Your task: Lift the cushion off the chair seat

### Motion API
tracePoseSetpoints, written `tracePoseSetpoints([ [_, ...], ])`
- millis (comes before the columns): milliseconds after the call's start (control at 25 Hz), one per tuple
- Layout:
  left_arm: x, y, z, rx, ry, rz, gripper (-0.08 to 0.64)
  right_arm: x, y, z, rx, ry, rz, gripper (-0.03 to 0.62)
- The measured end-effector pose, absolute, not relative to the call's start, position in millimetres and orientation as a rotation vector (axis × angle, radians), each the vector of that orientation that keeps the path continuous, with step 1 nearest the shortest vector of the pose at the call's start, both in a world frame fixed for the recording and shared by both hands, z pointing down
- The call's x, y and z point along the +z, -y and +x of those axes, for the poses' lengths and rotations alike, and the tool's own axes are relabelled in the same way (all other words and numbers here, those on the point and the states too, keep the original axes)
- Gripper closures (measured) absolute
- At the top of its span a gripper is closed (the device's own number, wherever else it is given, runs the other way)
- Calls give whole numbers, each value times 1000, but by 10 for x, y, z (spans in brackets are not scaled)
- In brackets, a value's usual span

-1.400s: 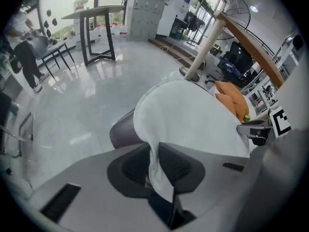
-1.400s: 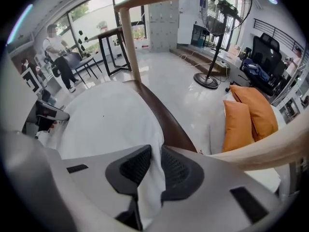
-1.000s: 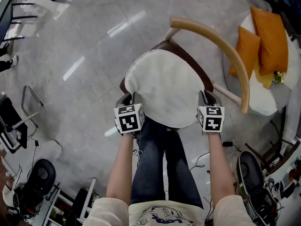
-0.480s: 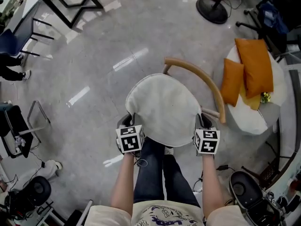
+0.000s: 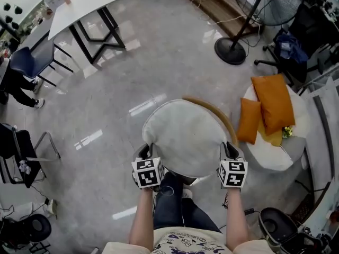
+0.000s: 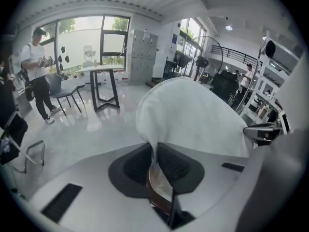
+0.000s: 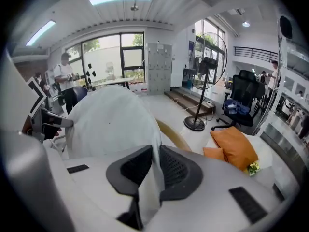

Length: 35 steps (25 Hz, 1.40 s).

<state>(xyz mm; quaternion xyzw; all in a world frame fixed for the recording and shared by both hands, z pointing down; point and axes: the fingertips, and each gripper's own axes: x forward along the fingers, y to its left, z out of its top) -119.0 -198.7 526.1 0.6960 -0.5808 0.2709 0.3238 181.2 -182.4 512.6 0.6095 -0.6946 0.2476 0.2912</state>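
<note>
Only chair backrest (image 5: 214,110) beyond cushion (image 5: 185,136)

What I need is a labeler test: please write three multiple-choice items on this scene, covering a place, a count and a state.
1. Where do the orange pillows lie? A) on the chair B) on the round white surface right of the chair C) on the floor
2. How many orange pillows are there? A) one B) two C) four
3. What holds the white cushion? A) left gripper and right gripper B) left gripper alone C) nothing

1 B: they rest on that surface. 2 B: one large, one small. 3 A: each gripper's jaws pinch a cushion edge.
</note>
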Motion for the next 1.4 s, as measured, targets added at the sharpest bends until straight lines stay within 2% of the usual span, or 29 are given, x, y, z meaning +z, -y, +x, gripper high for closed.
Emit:
tracePoseSetpoints([
  [560, 3689, 1527, -1248, 497, 1698, 1971, 502, 3506, 1434, 1770, 407, 2039, 1757, 520],
  [1400, 2030, 879, -1417, 204, 1882, 2126, 502, 1941, 729, 1624, 133, 2231, 1937, 520],
])
